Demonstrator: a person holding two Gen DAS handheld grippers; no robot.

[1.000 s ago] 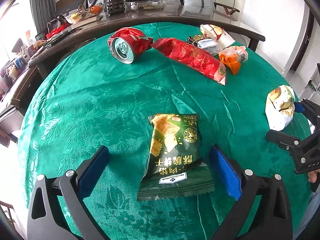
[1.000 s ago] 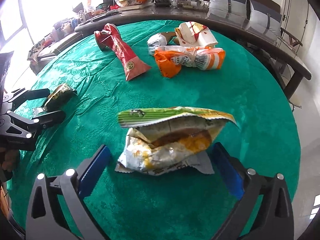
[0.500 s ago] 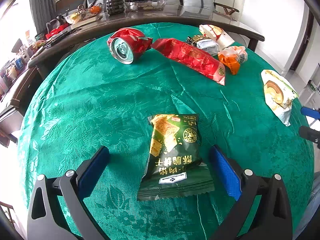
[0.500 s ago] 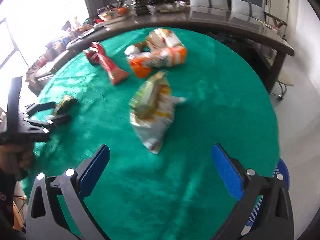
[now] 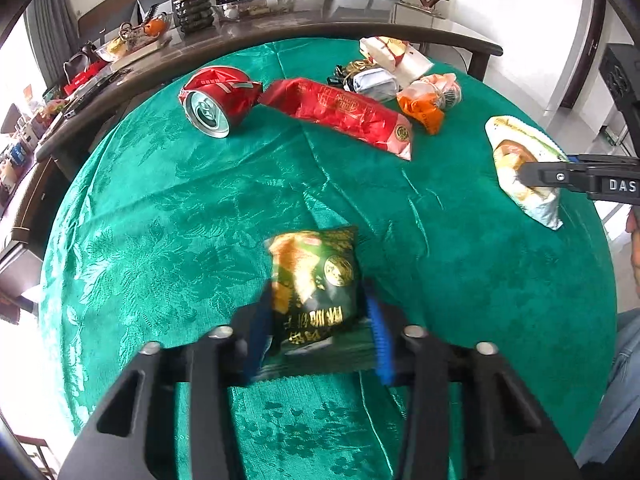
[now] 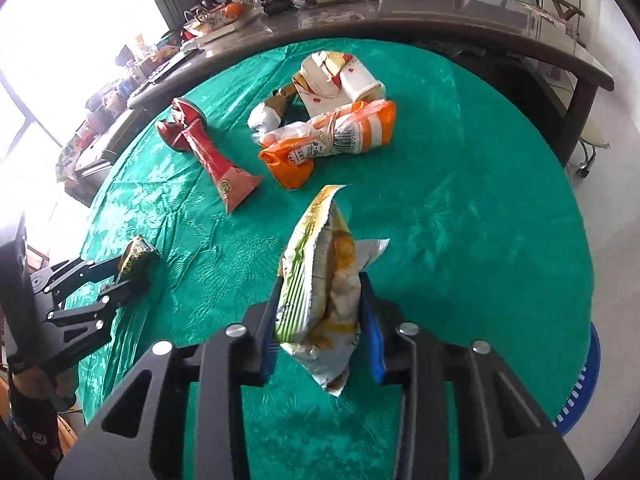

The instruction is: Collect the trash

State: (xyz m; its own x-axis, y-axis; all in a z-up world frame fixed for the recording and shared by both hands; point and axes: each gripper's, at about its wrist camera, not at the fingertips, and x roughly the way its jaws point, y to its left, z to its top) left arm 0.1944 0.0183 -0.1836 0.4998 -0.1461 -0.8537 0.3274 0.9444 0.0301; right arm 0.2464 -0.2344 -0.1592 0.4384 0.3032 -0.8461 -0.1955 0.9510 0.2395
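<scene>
A dark green cracker packet (image 5: 316,280) lies on the green tablecloth (image 5: 180,200) between the blue pads of my left gripper (image 5: 318,336). Its jaws are closing and the pads press the packet's sides, which bulge. My right gripper (image 6: 320,338) is also closing, its pads squeezing a crumpled white, yellow and green snack bag (image 6: 320,280) held on edge just above the cloth. The left wrist view shows that bag (image 5: 516,160) at the right with the right gripper (image 5: 580,178) on it. The right wrist view shows the left gripper (image 6: 120,276) on the green packet (image 6: 136,254).
Farther back on the cloth lie a crushed red can (image 5: 216,100), a long red wrapper (image 5: 344,114), an orange bag (image 5: 428,106), a silver wrapper (image 5: 374,80) and a white paper bag (image 5: 394,54). A blue basket (image 6: 584,380) shows below the table's right edge. A cluttered dark table (image 5: 320,20) curves behind.
Both grippers went from wide open to closed in on their packets. The right gripper rolled and rose slightly, and its snack bag now stands on edge. The green packet is squeezed narrower.
</scene>
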